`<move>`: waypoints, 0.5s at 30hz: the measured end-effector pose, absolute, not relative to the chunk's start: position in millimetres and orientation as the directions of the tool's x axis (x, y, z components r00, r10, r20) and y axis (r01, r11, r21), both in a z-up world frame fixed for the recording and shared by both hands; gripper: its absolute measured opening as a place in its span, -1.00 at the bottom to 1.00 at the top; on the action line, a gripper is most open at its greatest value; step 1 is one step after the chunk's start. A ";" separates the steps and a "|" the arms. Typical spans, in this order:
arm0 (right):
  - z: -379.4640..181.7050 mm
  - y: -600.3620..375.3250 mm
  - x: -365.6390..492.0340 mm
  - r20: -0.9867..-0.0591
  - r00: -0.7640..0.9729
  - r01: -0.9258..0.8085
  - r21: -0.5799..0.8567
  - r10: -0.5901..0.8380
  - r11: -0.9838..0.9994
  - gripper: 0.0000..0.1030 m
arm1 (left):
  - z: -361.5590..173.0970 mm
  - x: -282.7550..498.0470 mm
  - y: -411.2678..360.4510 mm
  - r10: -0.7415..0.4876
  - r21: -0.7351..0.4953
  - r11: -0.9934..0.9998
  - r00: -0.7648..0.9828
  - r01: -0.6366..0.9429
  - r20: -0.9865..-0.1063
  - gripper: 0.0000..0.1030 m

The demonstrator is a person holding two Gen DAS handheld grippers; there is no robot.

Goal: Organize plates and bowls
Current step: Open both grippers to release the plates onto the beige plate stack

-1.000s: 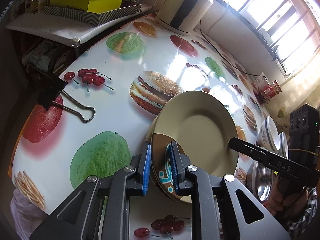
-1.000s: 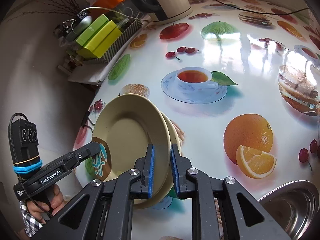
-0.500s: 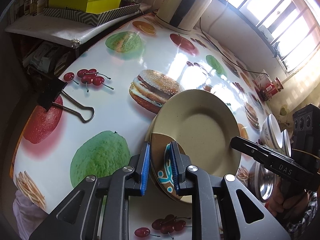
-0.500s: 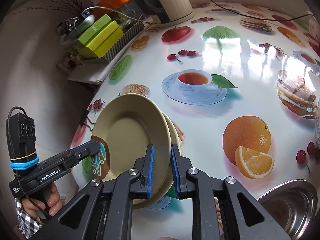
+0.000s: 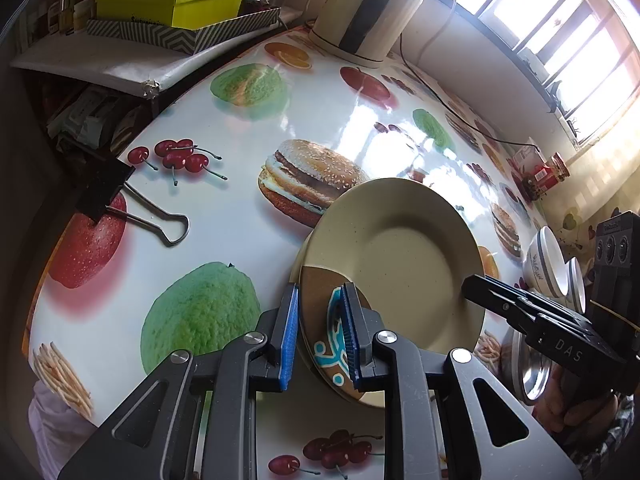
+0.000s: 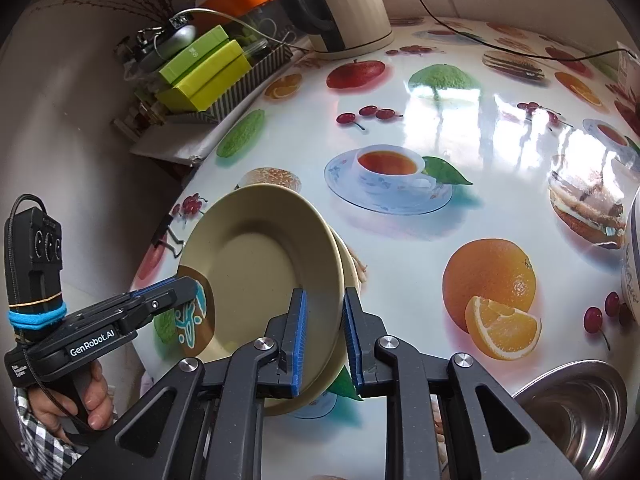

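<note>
A stack of beige plates (image 5: 400, 264) with a brown and turquoise rim patch is held above the printed tablecloth (image 5: 240, 200). My left gripper (image 5: 319, 332) is shut on the stack's near rim at the patterned patch. My right gripper (image 6: 323, 334) is shut on the opposite rim of the plates (image 6: 260, 276). Each gripper shows in the other's view, the right (image 5: 520, 308) and the left (image 6: 160, 300). White bowls with grey bands (image 5: 548, 264) stand at the right. A steel bowl (image 6: 576, 400) sits at the near right.
A black binder clip (image 5: 120, 200) lies at the table's left edge. A cream kettle (image 6: 340, 4) stands at the back. Yellow-green boxes in a striped tray (image 5: 176, 4) sit on a side shelf. A red jar (image 5: 548, 172) stands by the window.
Both grippers stay shut on the plate stack; it has shifted only slightly over the table.
</note>
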State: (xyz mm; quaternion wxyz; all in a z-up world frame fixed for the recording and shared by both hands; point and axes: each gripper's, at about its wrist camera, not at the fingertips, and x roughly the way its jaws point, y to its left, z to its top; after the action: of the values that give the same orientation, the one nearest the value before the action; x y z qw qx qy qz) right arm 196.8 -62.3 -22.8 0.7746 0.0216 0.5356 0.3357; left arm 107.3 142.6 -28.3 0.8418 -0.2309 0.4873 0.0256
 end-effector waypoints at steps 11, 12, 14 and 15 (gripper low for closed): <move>-21.4 -58.1 192.0 -0.826 0.245 -0.514 0.333 0.508 0.791 -0.49 | -28.8 107.6 141.8 -0.176 -0.355 0.896 0.522 -0.266 -0.835 -0.60; -21.8 -58.0 192.4 -0.825 0.245 -0.512 0.335 0.509 0.791 -0.49 | -28.7 107.2 141.7 -0.176 -0.355 0.896 0.522 -0.266 -0.835 -0.60; -22.1 -58.1 190.8 -0.825 0.246 -0.510 0.335 0.508 0.792 -0.49 | -28.3 107.3 140.4 -0.173 -0.350 0.899 0.520 -0.264 -0.836 -0.60; -22.1 -57.7 190.5 -0.826 0.247 -0.510 0.333 0.506 0.793 -0.49 | -28.3 107.2 140.0 -0.170 -0.345 0.901 0.520 -0.262 -0.837 -0.60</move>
State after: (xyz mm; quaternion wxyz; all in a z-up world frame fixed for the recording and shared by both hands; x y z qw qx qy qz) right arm 190.5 -57.7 -22.1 0.7898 -0.0020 0.5224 0.3216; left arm 107.2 140.0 -28.3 0.8433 -0.2207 0.4893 0.0275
